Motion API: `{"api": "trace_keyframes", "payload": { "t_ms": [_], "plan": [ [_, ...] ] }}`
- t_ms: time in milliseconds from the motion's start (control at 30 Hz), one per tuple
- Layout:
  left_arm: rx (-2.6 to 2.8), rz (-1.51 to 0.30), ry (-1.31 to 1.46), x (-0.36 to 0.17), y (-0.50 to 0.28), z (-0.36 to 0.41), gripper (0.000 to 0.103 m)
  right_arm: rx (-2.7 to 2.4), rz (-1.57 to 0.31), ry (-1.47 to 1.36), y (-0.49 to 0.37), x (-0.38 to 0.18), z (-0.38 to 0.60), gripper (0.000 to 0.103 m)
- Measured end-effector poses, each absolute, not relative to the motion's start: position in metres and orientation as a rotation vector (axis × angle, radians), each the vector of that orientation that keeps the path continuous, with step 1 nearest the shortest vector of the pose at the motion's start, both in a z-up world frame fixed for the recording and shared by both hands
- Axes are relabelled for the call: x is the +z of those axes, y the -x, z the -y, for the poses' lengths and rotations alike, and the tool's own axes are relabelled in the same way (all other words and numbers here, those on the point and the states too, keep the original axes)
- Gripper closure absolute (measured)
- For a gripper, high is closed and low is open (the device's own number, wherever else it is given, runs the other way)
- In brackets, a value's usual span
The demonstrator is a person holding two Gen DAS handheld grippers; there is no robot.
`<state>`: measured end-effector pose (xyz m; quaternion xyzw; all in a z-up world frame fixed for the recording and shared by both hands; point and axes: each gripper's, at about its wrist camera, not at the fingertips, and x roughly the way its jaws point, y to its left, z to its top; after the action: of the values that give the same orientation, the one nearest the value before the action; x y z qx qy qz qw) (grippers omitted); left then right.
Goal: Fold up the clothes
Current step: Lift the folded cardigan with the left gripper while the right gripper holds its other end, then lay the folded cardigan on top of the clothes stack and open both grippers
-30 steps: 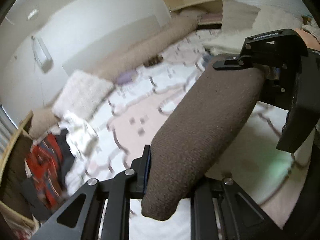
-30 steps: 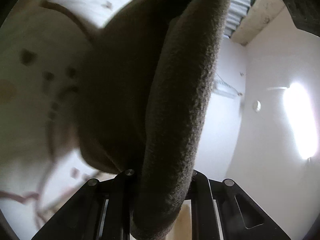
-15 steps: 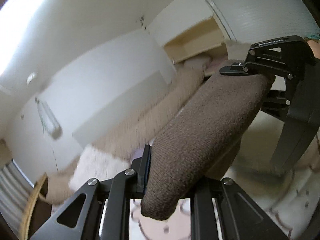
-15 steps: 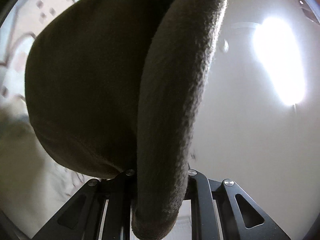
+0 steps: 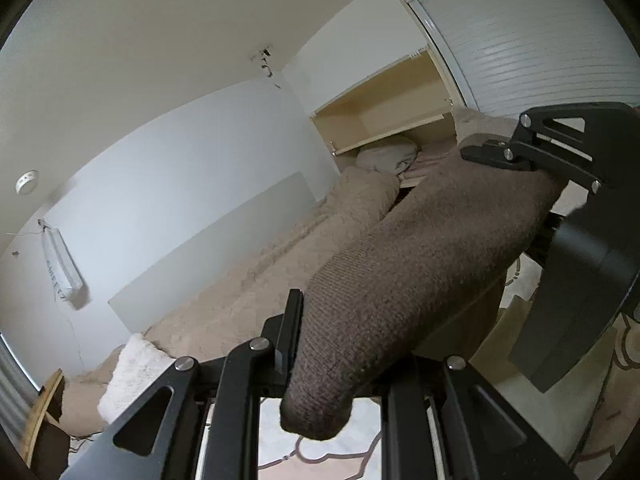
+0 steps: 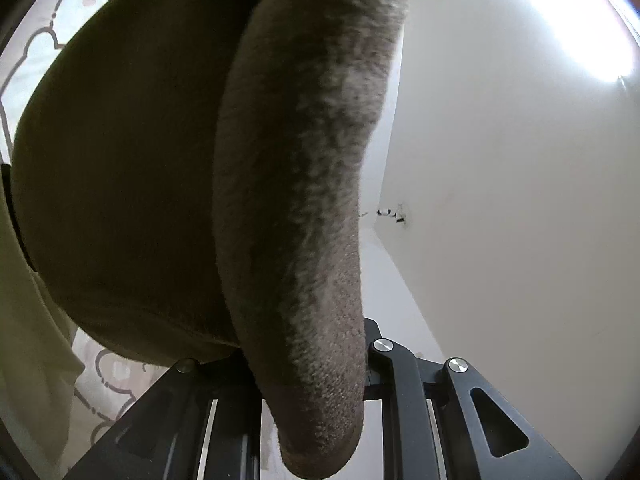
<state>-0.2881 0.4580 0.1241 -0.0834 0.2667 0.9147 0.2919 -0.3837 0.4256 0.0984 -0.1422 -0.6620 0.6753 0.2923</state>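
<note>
Brown knit garment is stretching between left gripper and right gripper, blocking the direct line ahead of both. In the right wrist view the same garment is filling the middle and left, hanging down as a dark bulge; only the strip along the white wall on the right is staying open. In the left wrist view, space above the garment toward the wall is lying free. Beige bedding and white pillow are crowding the far edge of the bed; open wooden shelf is sitting behind.
</note>
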Motion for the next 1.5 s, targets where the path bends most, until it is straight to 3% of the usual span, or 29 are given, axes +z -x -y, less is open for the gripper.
{"api": "trace_keyframes", "payload": {
  "t_ms": [533, 767, 1033, 1200, 1233, 1267, 1300, 1367, 1500],
  "plan": [
    [2.49, -0.83, 0.204, 0.072, 0.298, -0.479, 0.086, 1.911, 1.725, 0.422, 0.388, 0.068, -0.441, 0.087],
    [2.359, -0.979, 0.073, 0.043, 0.224, -0.481, 0.085, 1.928, 1.848, 0.467, 0.305, 0.058, -0.449, 0.087],
    [2.178, -1.206, 0.011, -0.054, 0.114, -0.482, 0.085, 1.926, 2.087, 0.754, 0.185, -0.002, -0.46, 0.087],
    [2.133, -1.289, 0.05, -0.093, 0.096, -0.491, 0.083, 1.919, 2.107, 0.846, 0.148, -0.016, -0.474, 0.086],
    [2.13, -1.299, 0.056, -0.096, 0.096, -0.491, 0.083, 1.911, 2.117, 0.852, 0.142, -0.016, -0.477, 0.085],
    [2.127, -1.309, 0.061, -0.099, 0.097, -0.491, 0.082, 1.903, 2.122, 0.87, 0.138, -0.014, -0.477, 0.073],
    [2.123, -1.319, 0.059, -0.101, 0.097, -0.49, 0.081, 1.896, 2.123, 0.89, 0.134, -0.011, -0.479, 0.048],
    [2.112, -1.327, 0.063, -0.104, 0.098, -0.488, 0.069, 1.917, 2.074, 0.981, 0.121, 0.002, -0.487, 0.017],
    [2.081, -1.312, 0.052, -0.101, 0.093, -0.476, 0.058, 1.997, 1.92, 1.191, 0.097, 0.038, -0.504, 0.017]
  ]
}}
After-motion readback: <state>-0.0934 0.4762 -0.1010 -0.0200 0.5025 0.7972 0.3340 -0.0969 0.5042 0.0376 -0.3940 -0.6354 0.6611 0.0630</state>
